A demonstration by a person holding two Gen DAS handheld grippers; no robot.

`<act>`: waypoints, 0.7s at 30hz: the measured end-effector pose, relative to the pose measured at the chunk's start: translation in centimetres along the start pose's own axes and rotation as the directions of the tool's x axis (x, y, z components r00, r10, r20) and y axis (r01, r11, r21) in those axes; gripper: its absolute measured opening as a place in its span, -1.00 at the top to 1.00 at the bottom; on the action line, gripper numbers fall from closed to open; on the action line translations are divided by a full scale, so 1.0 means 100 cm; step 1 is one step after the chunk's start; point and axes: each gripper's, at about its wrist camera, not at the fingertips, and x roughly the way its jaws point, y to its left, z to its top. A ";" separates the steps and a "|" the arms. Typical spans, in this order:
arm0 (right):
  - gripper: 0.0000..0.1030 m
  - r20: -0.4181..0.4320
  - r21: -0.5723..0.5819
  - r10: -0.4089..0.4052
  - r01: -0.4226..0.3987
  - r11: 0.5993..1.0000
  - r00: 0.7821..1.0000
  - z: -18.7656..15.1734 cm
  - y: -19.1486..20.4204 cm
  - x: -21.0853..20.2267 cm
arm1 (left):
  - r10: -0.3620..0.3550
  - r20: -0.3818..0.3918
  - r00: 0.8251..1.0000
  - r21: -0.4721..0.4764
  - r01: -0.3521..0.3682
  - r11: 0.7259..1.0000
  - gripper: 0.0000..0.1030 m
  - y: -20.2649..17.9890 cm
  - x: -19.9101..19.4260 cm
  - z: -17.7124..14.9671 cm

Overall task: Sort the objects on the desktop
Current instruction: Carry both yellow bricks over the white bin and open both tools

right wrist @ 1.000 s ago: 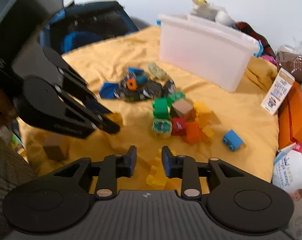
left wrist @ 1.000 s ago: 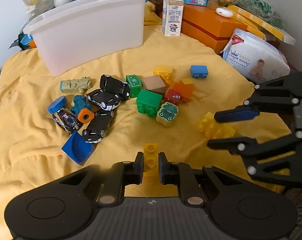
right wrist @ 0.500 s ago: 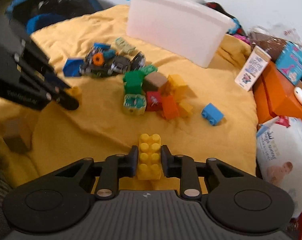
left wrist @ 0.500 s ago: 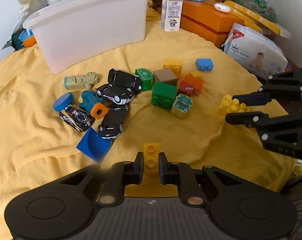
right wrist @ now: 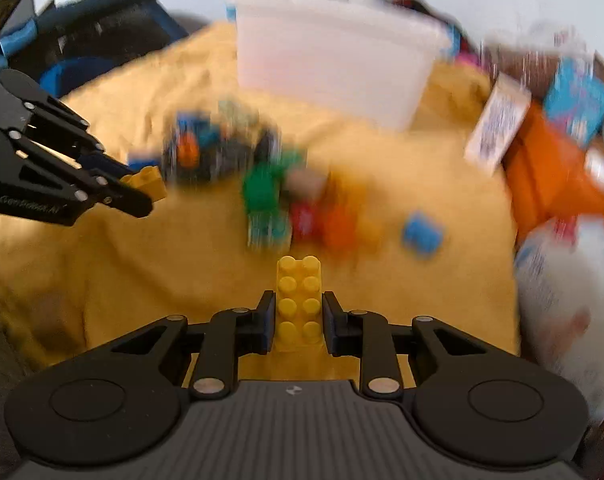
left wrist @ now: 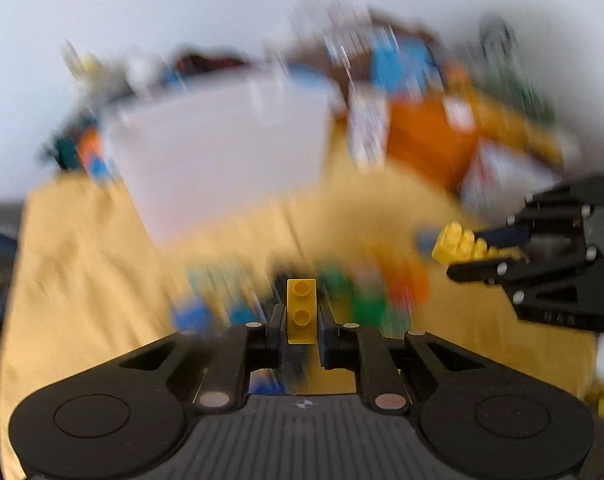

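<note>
In the left wrist view, the left gripper [left wrist: 301, 316] holds a narrow yellow brick [left wrist: 301, 307] with two round studs on its upper face, one behind the other. Its long axis runs forward along the fingers, away from the camera, and the far end stands out beyond the jaws. The jaws are clenched on its two long sides. The brick hangs above the yellow cloth [left wrist: 82, 264], which is blurred. Behind it, the white bin [left wrist: 222, 164] stands near the far edge of the cloth, and a blurred heap of toys [left wrist: 365, 292] lies in the middle. At the right, the right gripper [left wrist: 481, 250] carries a wide yellow brick [left wrist: 459, 244] whose studs face up and to the left.

In the right wrist view, the wide yellow brick [right wrist: 298, 304] shows two rows of four studs on top. Its long axis also points forward along the fingers, and about half of it reaches past the jaws of the right gripper [right wrist: 298, 320]. These jaws grip its long sides. It is held over the near part of the yellow cloth [right wrist: 102, 260], with the heap of toys [right wrist: 286, 204] beyond it and the white bin [right wrist: 329, 64] farther back. At the left, the left gripper [right wrist: 136, 188] grasps the narrow yellow brick [right wrist: 148, 182], which sticks out to the right from its tips.
</note>
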 end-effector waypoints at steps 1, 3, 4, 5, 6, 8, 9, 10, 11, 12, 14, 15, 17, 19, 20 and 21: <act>0.48 0.037 -0.012 -0.011 0.011 1.000 0.999 0.012 -0.004 -0.006 | 0.003 0.059 0.998 -0.035 -0.001 0.999 0.66 0.010 -0.007 0.018; 0.48 0.128 -0.053 -0.038 0.045 0.998 0.991 0.047 -0.014 -0.019 | 0.008 0.171 0.985 -0.075 0.005 0.997 0.66 0.028 -0.017 0.053; 0.48 0.171 -0.068 -0.051 0.064 0.996 0.984 0.063 -0.019 -0.023 | 0.026 0.209 0.978 -0.058 -0.014 0.998 0.66 0.033 -0.019 0.068; 0.48 0.215 -0.074 -0.063 0.081 0.994 0.975 0.080 -0.025 -0.027 | 0.057 0.239 0.969 -0.024 -0.053 0.998 0.66 0.038 -0.019 0.086; 0.47 0.264 -0.071 -0.070 0.091 0.993 0.962 0.101 -0.033 -0.030 | 0.085 0.261 0.962 -0.003 -0.087 0.996 0.66 0.043 -0.018 0.102; 0.47 0.329 -0.056 -0.073 0.096 0.994 0.942 0.138 -0.045 -0.030 | 0.122 0.298 0.947 0.010 -0.131 0.991 0.66 0.058 -0.013 0.134; 0.47 0.352 -0.054 -0.074 0.099 0.994 0.933 0.152 -0.049 -0.029 | 0.134 0.303 0.944 0.007 -0.143 0.990 0.66 0.065 -0.009 0.145; 0.47 0.378 -0.056 -0.081 0.111 0.992 0.922 0.169 -0.053 -0.028 | 0.146 0.303 0.942 0.005 -0.155 0.988 0.66 0.073 -0.004 0.158; 0.47 0.398 -0.061 -0.092 0.126 0.990 0.913 0.182 -0.055 -0.027 | 0.164 0.300 0.940 0.008 -0.174 0.985 0.66 0.080 0.004 0.170; 0.47 0.420 -0.064 -0.101 0.140 0.988 0.902 0.198 -0.058 -0.025 | 0.187 0.295 0.937 0.016 -0.201 0.980 0.66 0.084 0.012 0.179; 0.47 0.439 -0.066 -0.106 0.150 0.987 0.892 0.218 -0.062 -0.022 | 0.236 0.270 0.933 0.032 -0.253 0.967 0.66 0.091 0.033 0.194; 0.47 0.441 -0.050 -0.109 0.145 0.988 0.891 0.229 -0.066 -0.017 | 0.252 0.249 0.935 0.030 -0.268 0.963 0.65 0.097 0.044 0.198; 0.47 0.428 0.004 -0.106 0.115 0.993 0.897 0.248 -0.075 -0.005 | 0.264 0.179 0.948 0.013 -0.270 0.963 0.60 0.108 0.066 0.201; 0.46 0.419 0.061 -0.123 0.107 0.992 0.900 0.259 -0.081 0.014 | 0.235 0.080 0.969 -0.015 -0.234 0.972 0.32 0.117 0.082 0.195; 0.43 0.412 0.079 -0.138 0.116 0.990 0.901 0.260 -0.082 0.024 | 0.227 0.055 0.972 -0.029 -0.226 0.974 0.25 0.118 0.085 0.189; 0.27 0.401 0.092 -0.144 0.116 0.989 0.905 0.258 -0.083 0.036 | 0.221 0.054 0.974 -0.027 -0.220 0.975 0.15 0.116 0.084 0.181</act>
